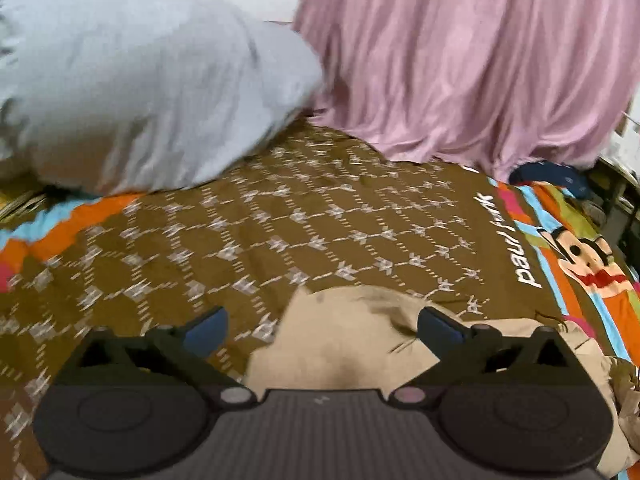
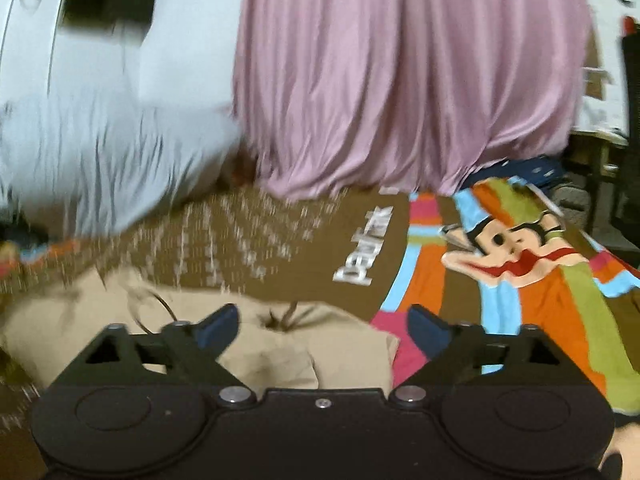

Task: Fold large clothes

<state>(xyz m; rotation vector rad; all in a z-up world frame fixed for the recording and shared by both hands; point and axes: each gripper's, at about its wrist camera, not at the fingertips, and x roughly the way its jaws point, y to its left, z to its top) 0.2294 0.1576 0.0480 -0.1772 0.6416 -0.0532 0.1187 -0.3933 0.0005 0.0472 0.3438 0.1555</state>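
Showing both tongs spread wide above a beige garment lying on a patterned bedspread [image 1: 320, 220]. The left tongs [image 1: 322, 326] stand open with nothing between the pads; the beige garment [image 1: 352, 344] lies just beneath and beyond them, a corner of cloth pointing away from the camera. The right tongs [image 2: 322, 324] are likewise open and empty, poised over the same beige garment [image 2: 280, 352], whose creased edge ends near the bedspread's coloured stripes. A grey pillow [image 1: 140, 92] and a pink drape [image 1: 460, 60] lie at the far side, well apart from the garment. Judged from this, a fold appears laid down and the cloth released. Risks: the loose upper layer could slide or spring back open, since nothing presses it; a later pinch could catch the bedspread along with the garment, because the two lie in contact; motion blur leaves the exact edges uncertain.
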